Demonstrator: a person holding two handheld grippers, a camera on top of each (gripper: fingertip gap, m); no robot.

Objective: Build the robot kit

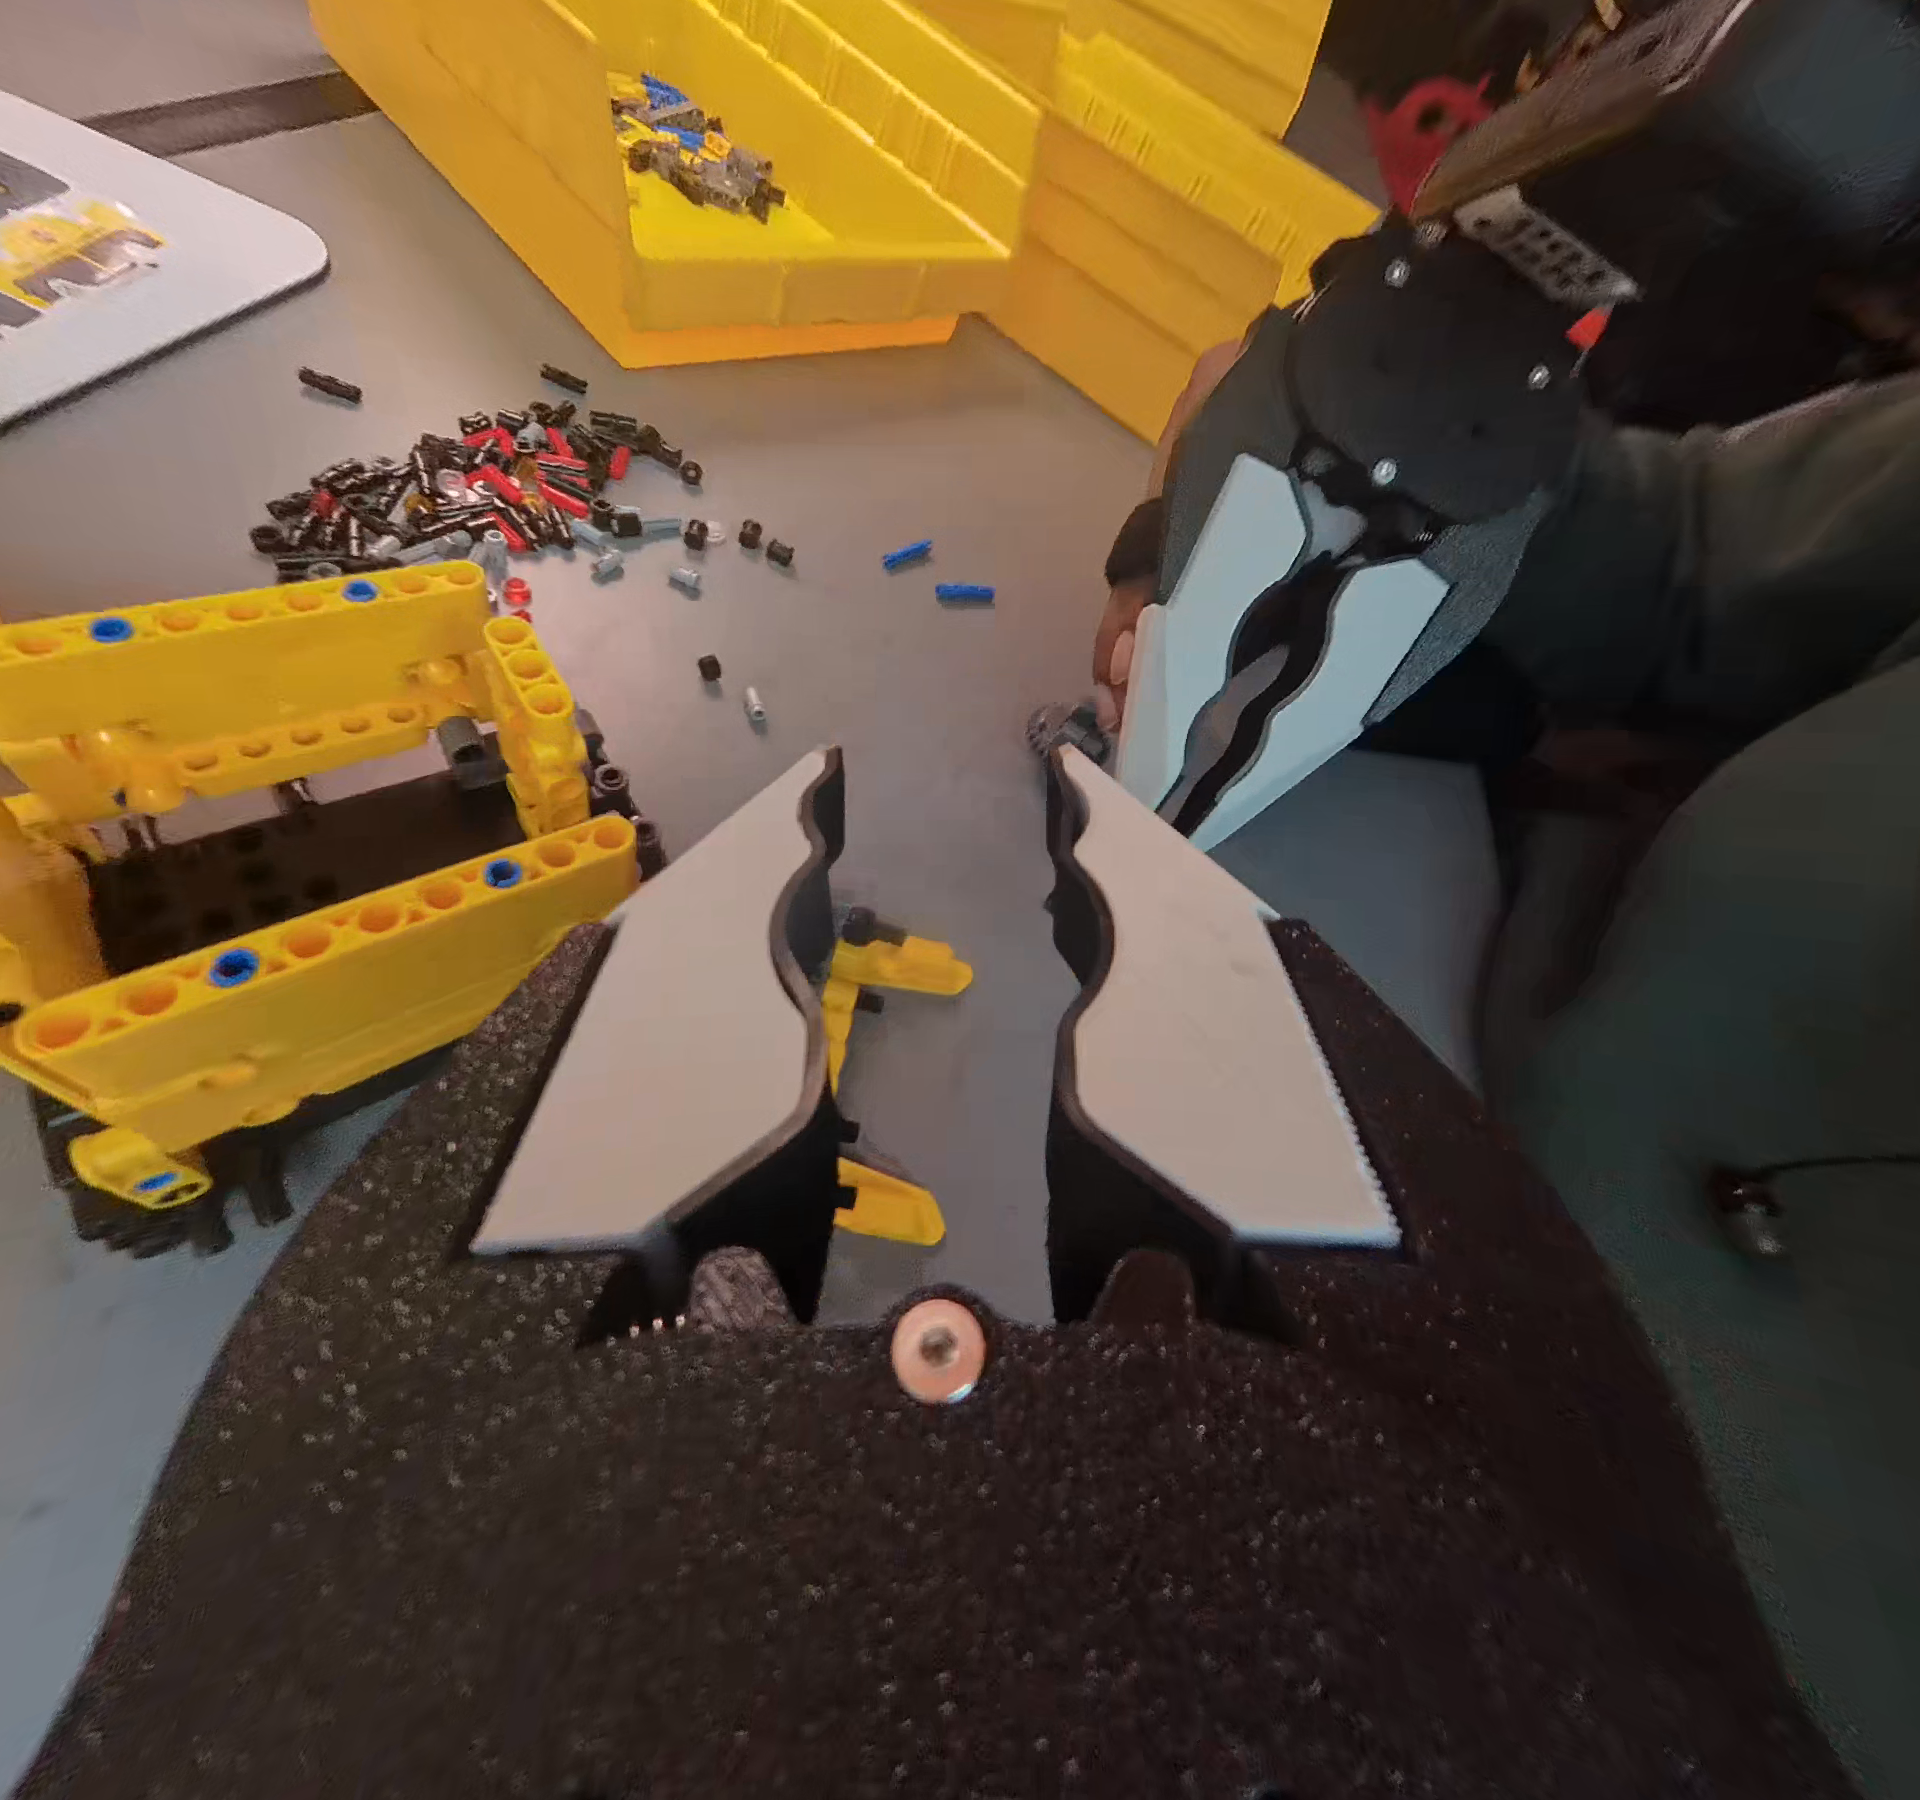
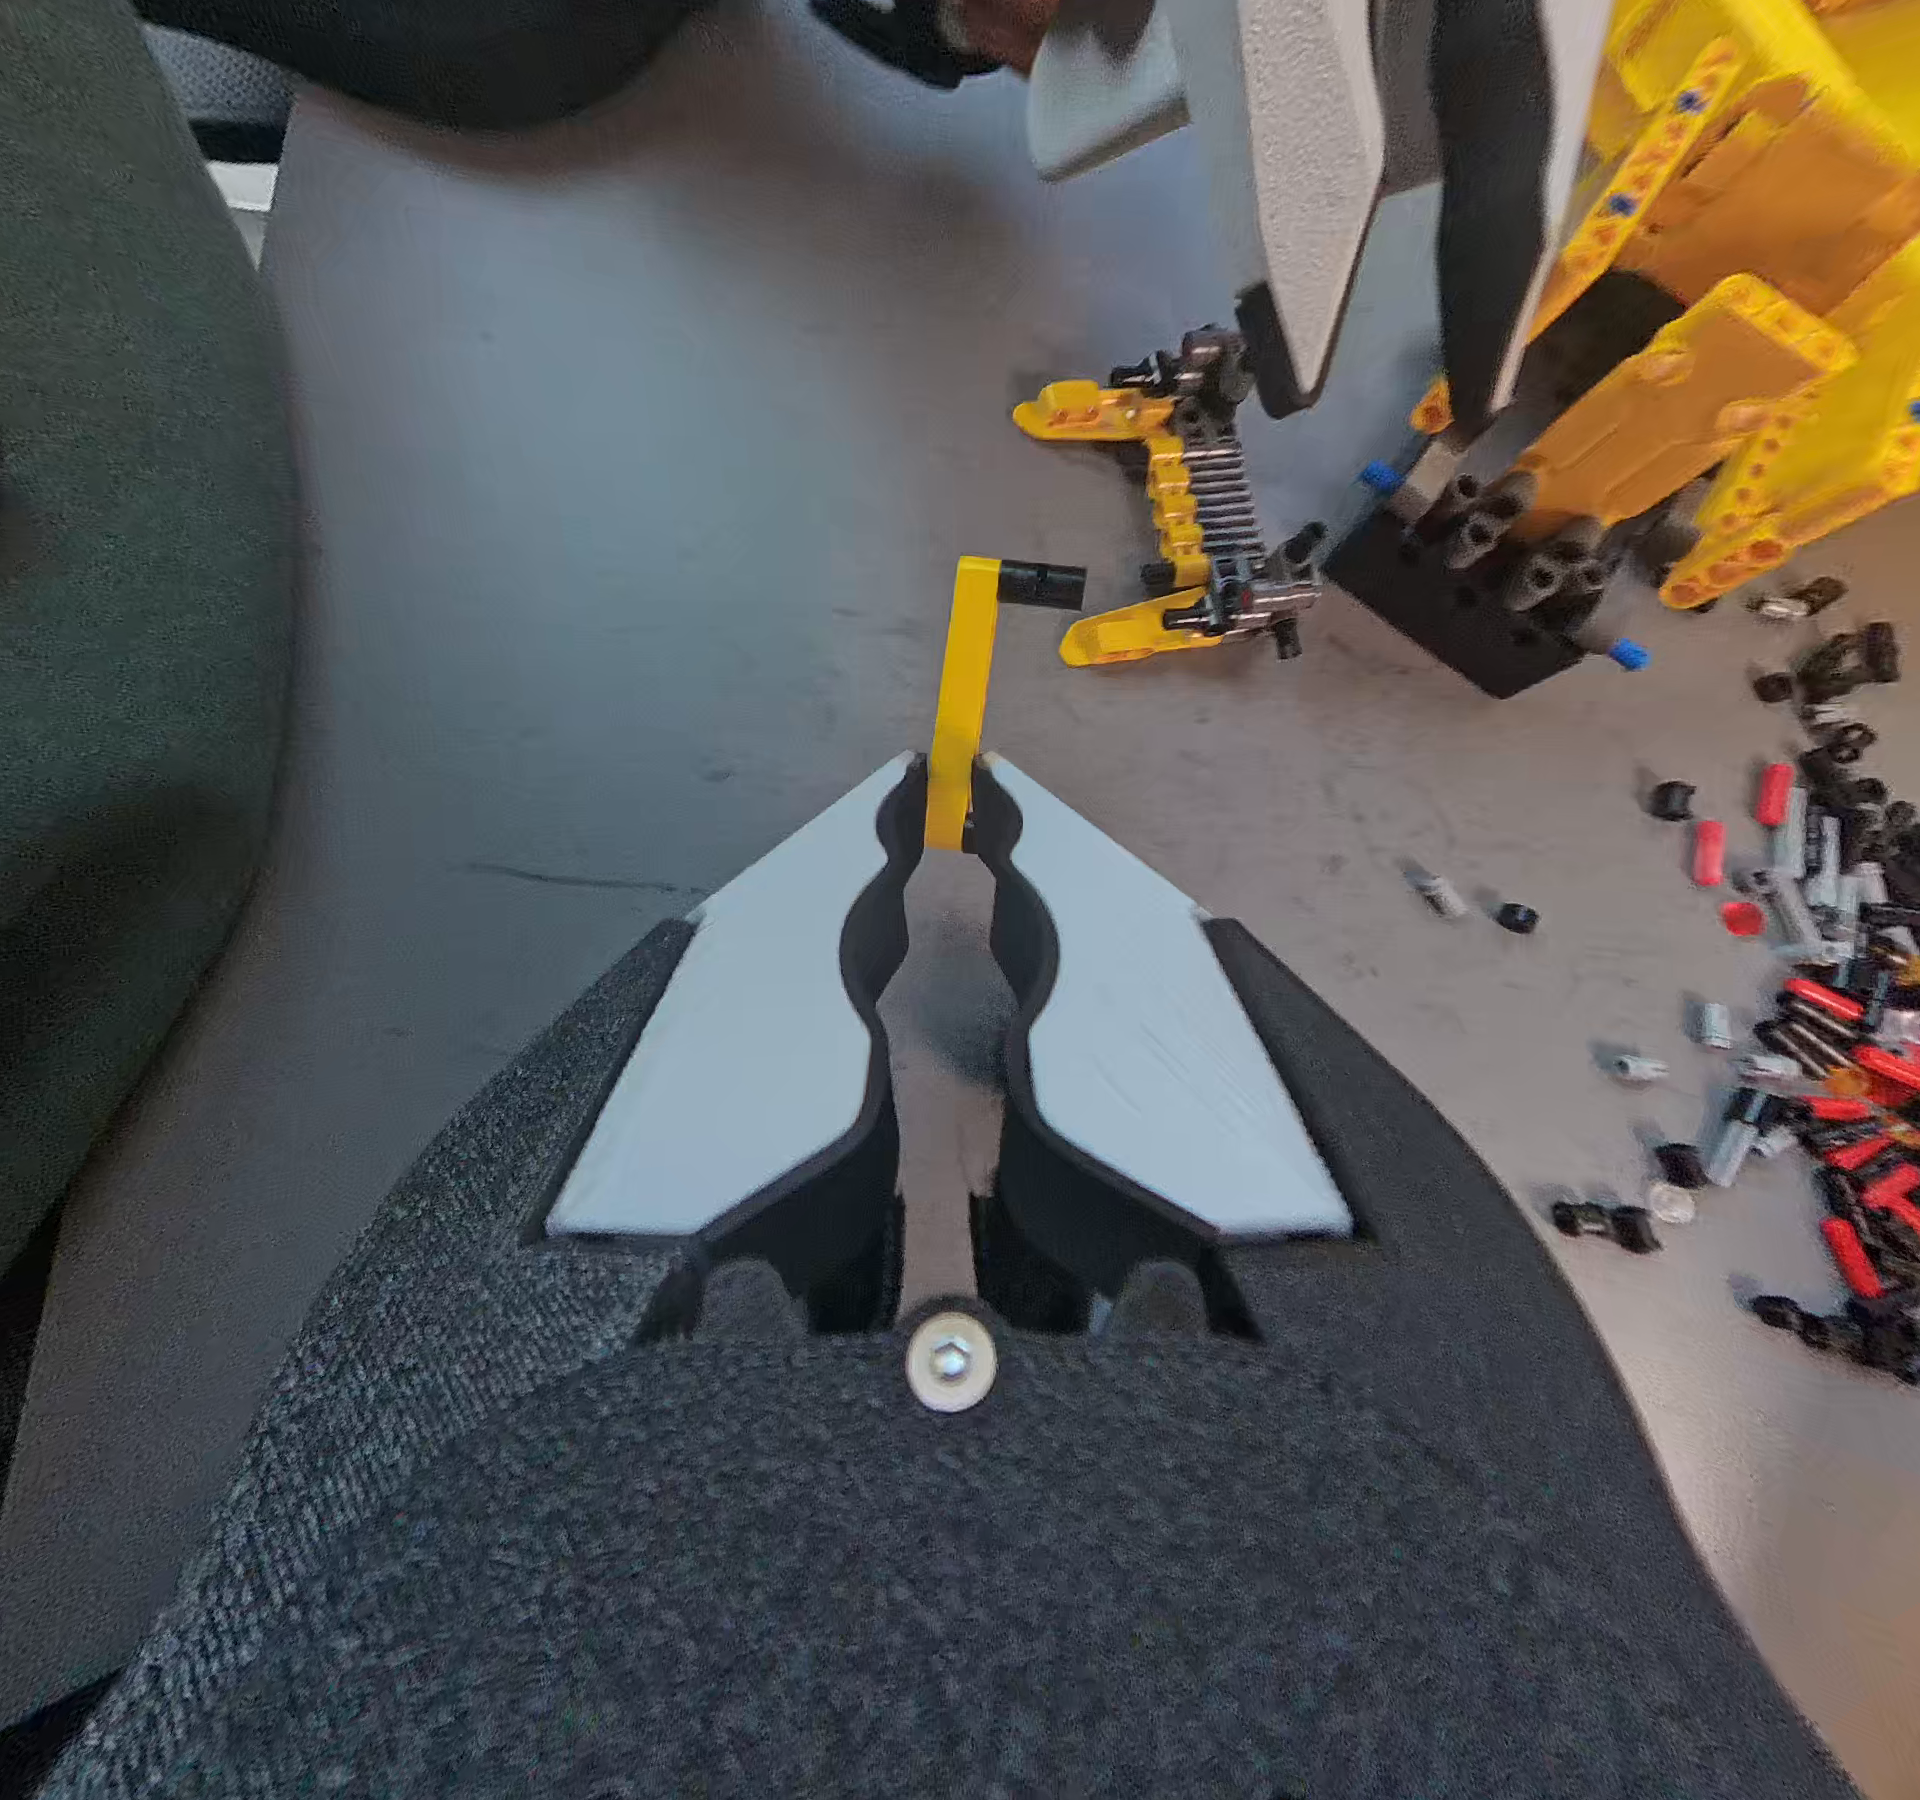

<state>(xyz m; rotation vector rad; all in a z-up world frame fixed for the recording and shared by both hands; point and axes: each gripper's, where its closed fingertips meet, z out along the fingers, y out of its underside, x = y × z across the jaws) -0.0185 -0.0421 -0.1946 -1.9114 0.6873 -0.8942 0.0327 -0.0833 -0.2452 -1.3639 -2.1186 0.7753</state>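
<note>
My left gripper [image 1: 945, 763] is open and empty, above a small yellow sub-assembly with a grey toothed rack [image 1: 899, 971], which lies on the grey table. The sub-assembly [image 2: 1195, 503] also shows in the right wrist view, just below the left gripper [image 2: 1371, 389]. My right gripper [image 2: 951, 763] is shut on a thin yellow beam [image 2: 961, 701] that stands upright with a black pin at its top end. In the left wrist view the right gripper [image 1: 1195, 805] is just right of my left one. A large yellow beam model on a black base [image 1: 312, 867] stands to the left.
A pile of small black, red and grey pins [image 1: 468, 493] lies on the table beyond the model, with two loose blue pins [image 1: 935, 576] nearby. Yellow bins [image 1: 520, 140] stand at the back, one holding parts. A white sheet [image 1: 156, 223] lies at far left. A green sleeve [image 1: 1714, 545] is at right. My hands' fingertips stand some 9 cm from each other.
</note>
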